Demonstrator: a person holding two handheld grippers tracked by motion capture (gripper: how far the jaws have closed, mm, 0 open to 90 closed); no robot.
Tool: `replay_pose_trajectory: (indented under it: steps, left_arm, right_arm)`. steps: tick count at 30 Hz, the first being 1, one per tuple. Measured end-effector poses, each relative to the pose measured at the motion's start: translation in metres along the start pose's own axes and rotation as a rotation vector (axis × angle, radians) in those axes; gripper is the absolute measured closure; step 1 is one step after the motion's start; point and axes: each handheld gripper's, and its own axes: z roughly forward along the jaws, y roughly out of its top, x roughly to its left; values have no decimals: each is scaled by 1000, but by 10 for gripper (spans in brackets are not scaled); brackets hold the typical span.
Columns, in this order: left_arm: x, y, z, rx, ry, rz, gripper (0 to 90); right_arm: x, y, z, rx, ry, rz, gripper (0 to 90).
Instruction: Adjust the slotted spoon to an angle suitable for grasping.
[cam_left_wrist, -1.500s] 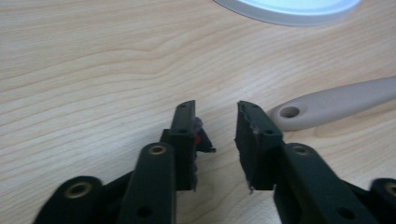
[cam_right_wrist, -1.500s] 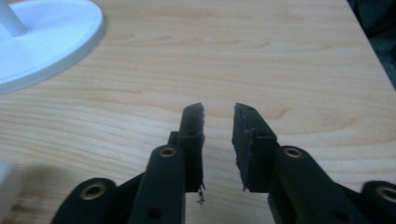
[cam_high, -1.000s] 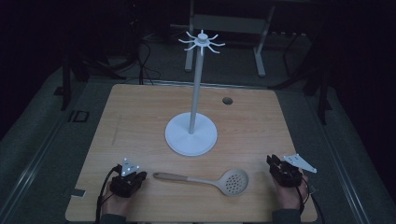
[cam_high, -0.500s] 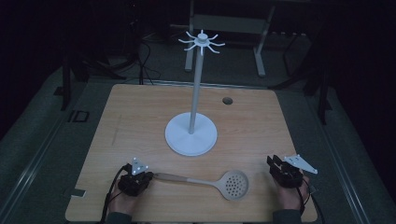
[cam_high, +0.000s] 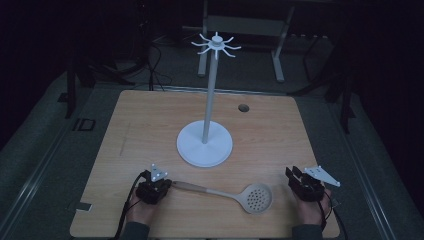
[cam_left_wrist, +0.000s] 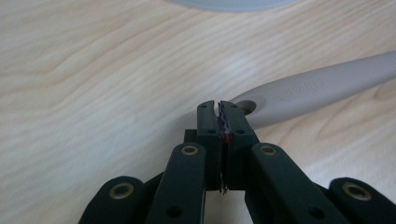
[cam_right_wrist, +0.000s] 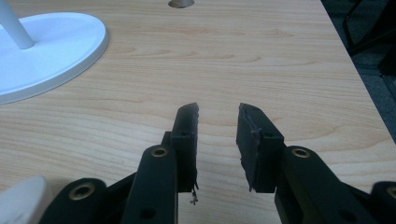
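A grey slotted spoon lies flat near the table's front edge, its perforated bowl pointing right. My left gripper sits at the handle's left end. In the left gripper view its jaws are pressed together with nothing between them, and the handle end with its hanging hole lies just to their right. My right gripper rests at the front right, and its jaws stand open over bare wood. The spoon's bowl edge shows low at the left there.
A white hook stand rises mid-table from a round base, also, with a ring of hooks on top. A cable hole lies behind it. The table's right edge is close to my right gripper.
My left gripper has slid right along the front of the table up to the spoon's handle end. The spoon and my right gripper have stayed put.
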Motion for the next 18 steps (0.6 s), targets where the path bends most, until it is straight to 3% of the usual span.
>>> replay_pose_trajectory:
  steps: [9,18]
  left_arm:
    - [-14,21,20,-15,-12,40,880]
    - [-23,44,37,-28,-54,57,879]
  right_arm:
    - [-2,0,2,20,24,3,647]
    - [-2,3,0,19,30,-11,646]
